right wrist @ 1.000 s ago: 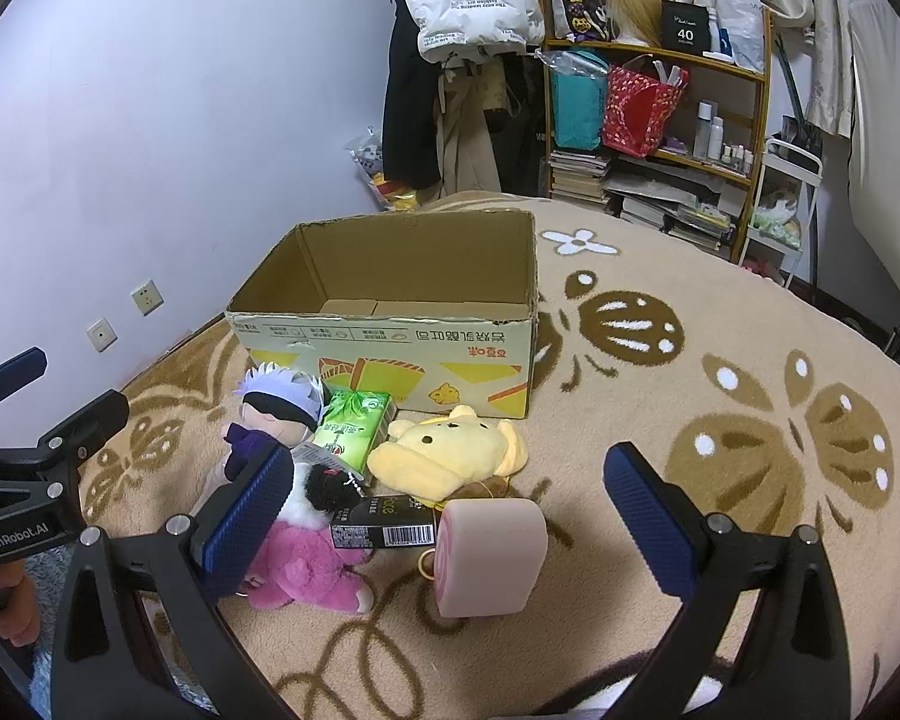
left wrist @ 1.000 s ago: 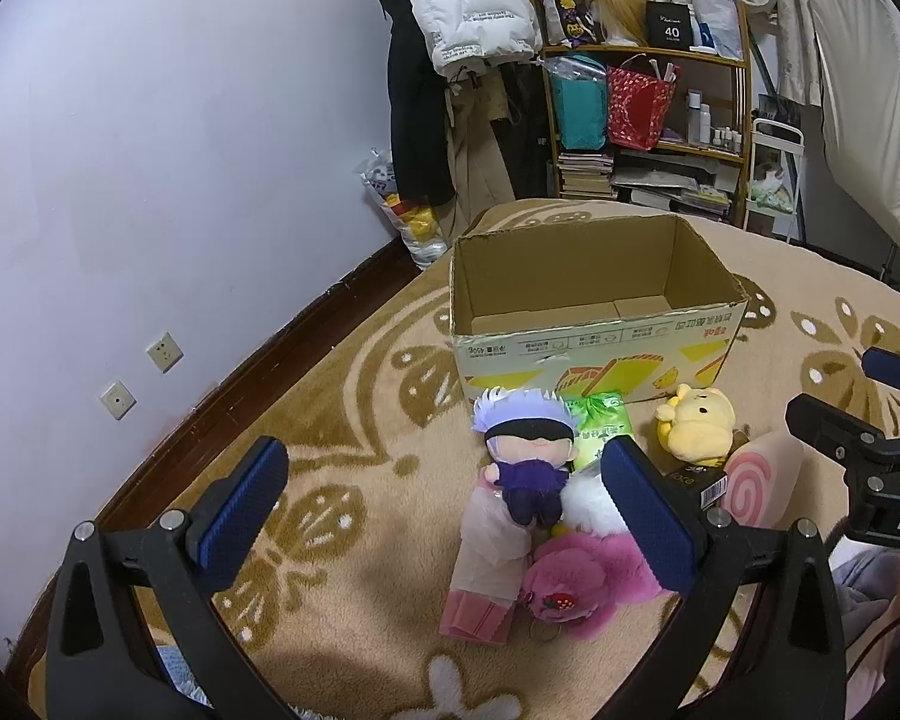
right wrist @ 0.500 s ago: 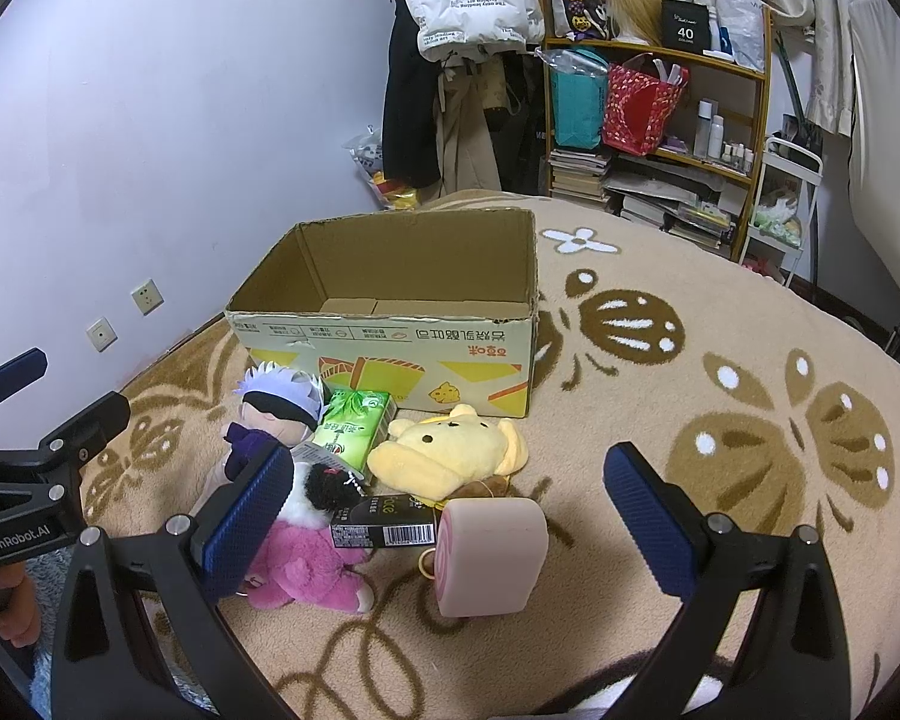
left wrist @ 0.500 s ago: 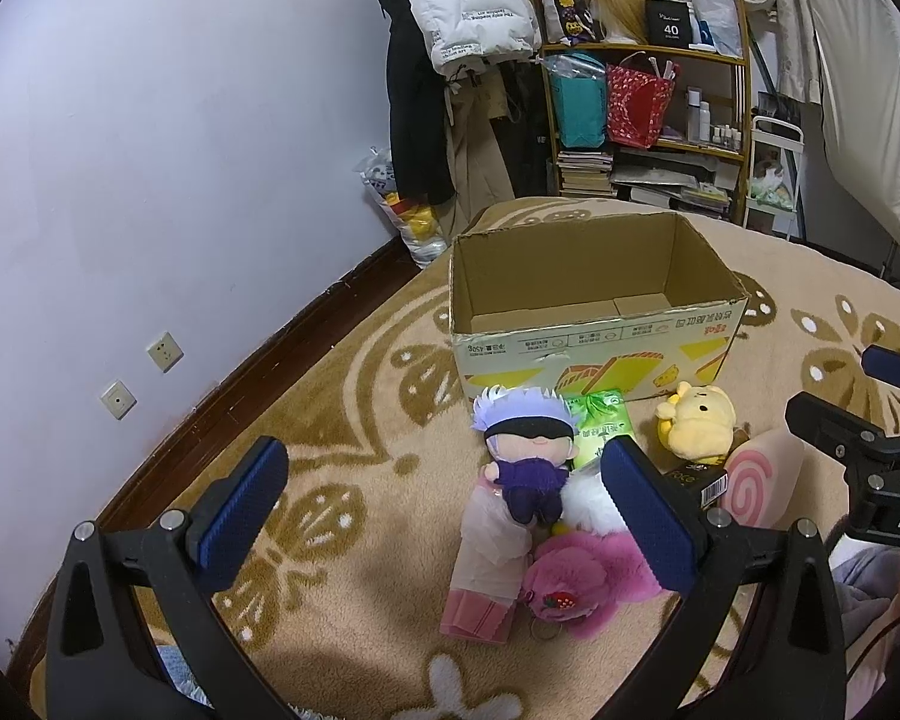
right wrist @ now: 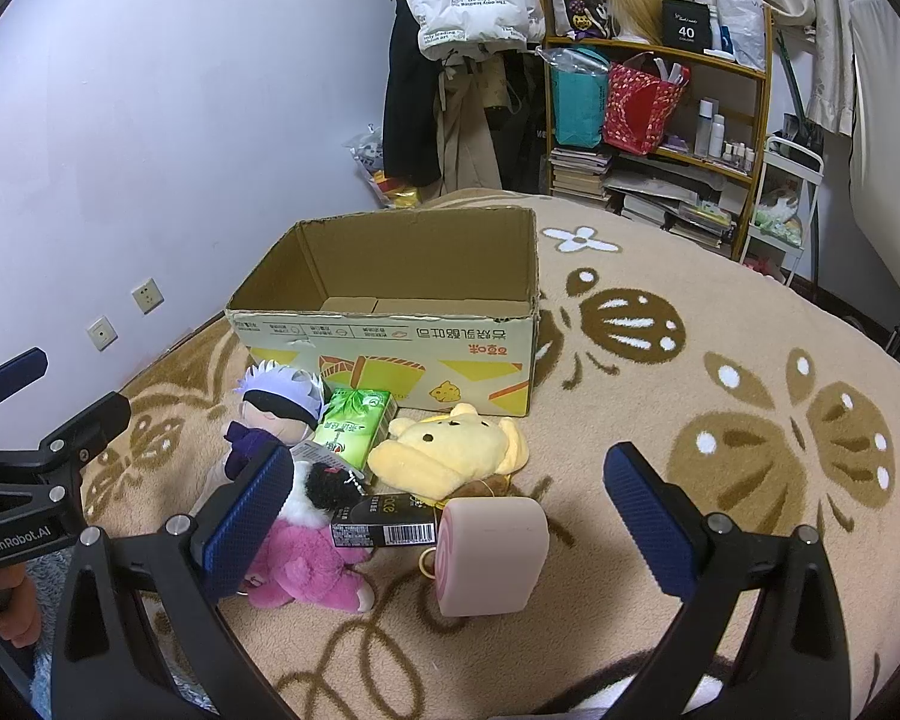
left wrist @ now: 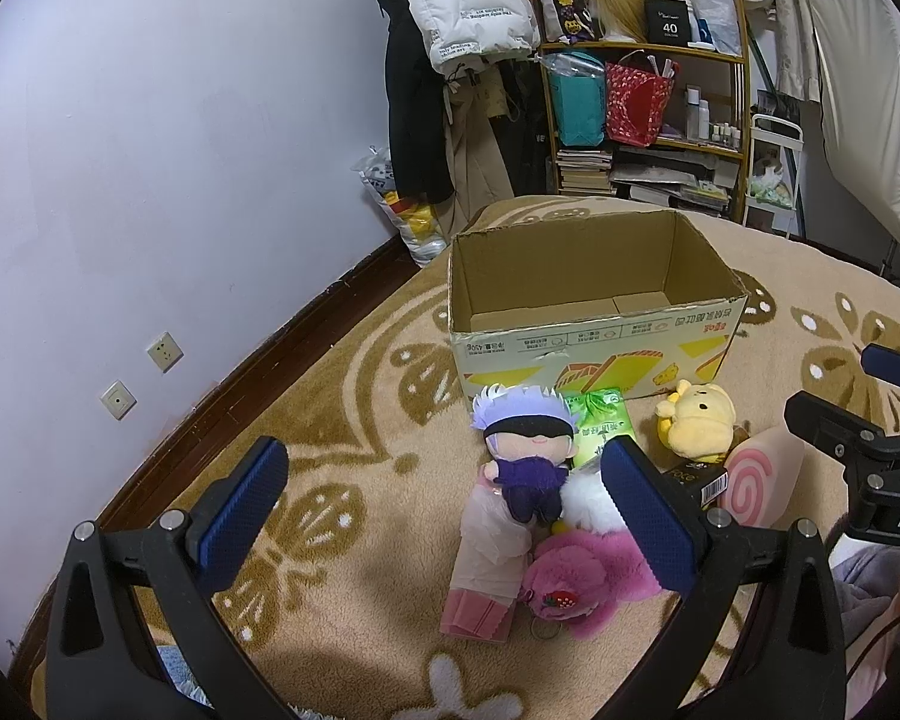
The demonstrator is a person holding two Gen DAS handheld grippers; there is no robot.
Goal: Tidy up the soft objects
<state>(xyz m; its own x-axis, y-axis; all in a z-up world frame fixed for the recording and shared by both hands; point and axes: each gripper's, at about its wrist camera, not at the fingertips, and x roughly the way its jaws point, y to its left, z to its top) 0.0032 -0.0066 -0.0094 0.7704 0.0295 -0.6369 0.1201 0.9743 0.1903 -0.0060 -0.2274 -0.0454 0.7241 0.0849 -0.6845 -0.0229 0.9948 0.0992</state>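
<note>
task looks unstarted: cardboard box [right wrist: 390, 324] sits open-top on the rug [right wrist: 720, 420] and what shows of its inside is bare, only the bottom flaps visible. all the soft stuff is on the rug in a cluster just in front of the box's printed long wall. left hand-held gripper [left wrist: 444, 516] is spread wide, nothing between the pads, held above the rug over the left side of the pile. right hand-held gripper [right wrist: 450, 516] same, spread and empty, above the pile's right side. inventory: white-haired doll [left wrist: 525, 450] lies on its back, head toward the box, long axis roughly perpendicular to the box front; its legs lie over a pink cloth pouch [left wrist: 489, 564]. pink plush [right wrist: 306, 558] sits nearest the camera, touching a white-and-black fuzzy toy [right wrist: 324, 489]. yellow bear plush [right wrist: 450, 450] lies face up, head toward the doll side, long axis parallel to the box front. pink swirl-roll cushion [right wrist: 492, 552] lies with its spiral end facing left-front. green tissue pack [right wrist: 354, 426] and a black carton [right wrist: 384, 525] are mixed in; my read is the carton isn't soft. left to do: everything.
</note>
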